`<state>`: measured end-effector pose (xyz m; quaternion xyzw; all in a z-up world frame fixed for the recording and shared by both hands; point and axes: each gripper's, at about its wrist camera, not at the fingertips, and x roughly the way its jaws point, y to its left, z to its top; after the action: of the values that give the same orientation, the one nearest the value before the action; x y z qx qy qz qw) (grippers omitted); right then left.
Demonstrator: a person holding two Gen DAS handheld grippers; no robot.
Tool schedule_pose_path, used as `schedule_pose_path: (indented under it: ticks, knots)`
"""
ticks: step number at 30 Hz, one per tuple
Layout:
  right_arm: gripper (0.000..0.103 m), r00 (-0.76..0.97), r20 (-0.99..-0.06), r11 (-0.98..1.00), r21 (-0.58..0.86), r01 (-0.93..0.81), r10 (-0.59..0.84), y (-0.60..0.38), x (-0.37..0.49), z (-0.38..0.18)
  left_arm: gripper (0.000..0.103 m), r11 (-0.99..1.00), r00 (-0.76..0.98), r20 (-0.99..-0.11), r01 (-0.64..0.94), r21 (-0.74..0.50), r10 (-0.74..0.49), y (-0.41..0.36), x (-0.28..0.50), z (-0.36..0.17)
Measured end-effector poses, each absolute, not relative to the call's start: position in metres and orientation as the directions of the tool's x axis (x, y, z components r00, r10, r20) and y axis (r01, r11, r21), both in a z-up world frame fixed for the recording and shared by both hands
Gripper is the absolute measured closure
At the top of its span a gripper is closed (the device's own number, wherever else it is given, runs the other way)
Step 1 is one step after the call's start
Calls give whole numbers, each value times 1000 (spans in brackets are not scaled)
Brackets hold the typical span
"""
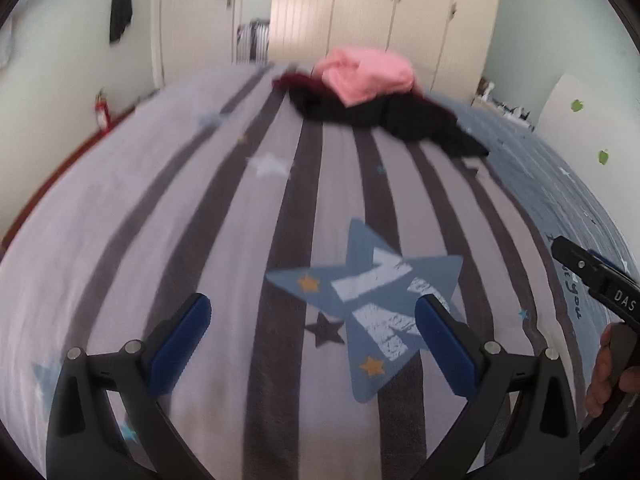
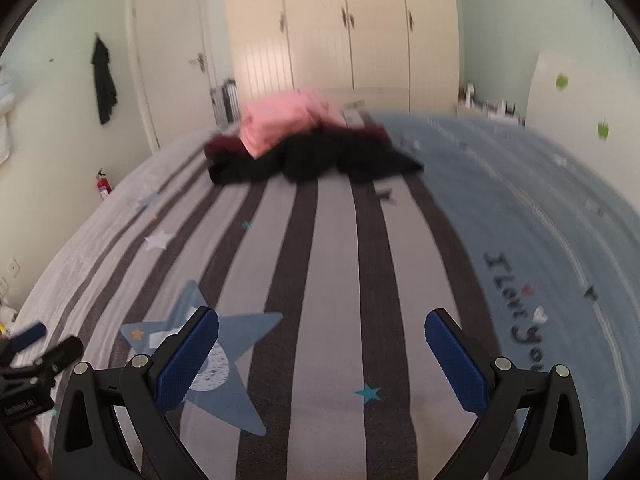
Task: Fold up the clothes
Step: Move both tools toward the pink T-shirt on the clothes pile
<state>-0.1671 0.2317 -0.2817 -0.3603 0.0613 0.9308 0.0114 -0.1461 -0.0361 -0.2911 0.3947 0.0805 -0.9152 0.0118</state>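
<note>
Left hand-held gripper held over striped bed cover, blue pads spread wide, nothing between them; right hand-held gripper likewise spread and empty; clothes pile seen at far end of bed, well apart from both grippers; pink garment lying on top of black garment, dark red garment at left edge of pile; "DAS" read on right gripper body in left wrist view; "I Love you" printed on blue part of cover; numeral on blue star blurred, perhaps "7".
</note>
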Motion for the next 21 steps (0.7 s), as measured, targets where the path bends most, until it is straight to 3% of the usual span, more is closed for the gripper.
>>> schedule_pose_path:
  ticks: [11,17,21]
  knots:
    - [1,-674,-733,-986,160,-40,-92,263,-223,-207,2,-983,-702,-711,148,-110,-27,-13,-230,-180]
    - [1,-680,-725,-986,167,-18,-111,267,-302,-195,2,-990,-708,-705,64,-125,43,-7,-337,-175]
    - [1,-686,-720,-982,182,-37,-108,268,-365,-203,14,-991,-685,-720,-15,-136,109,-8,-420,-189]
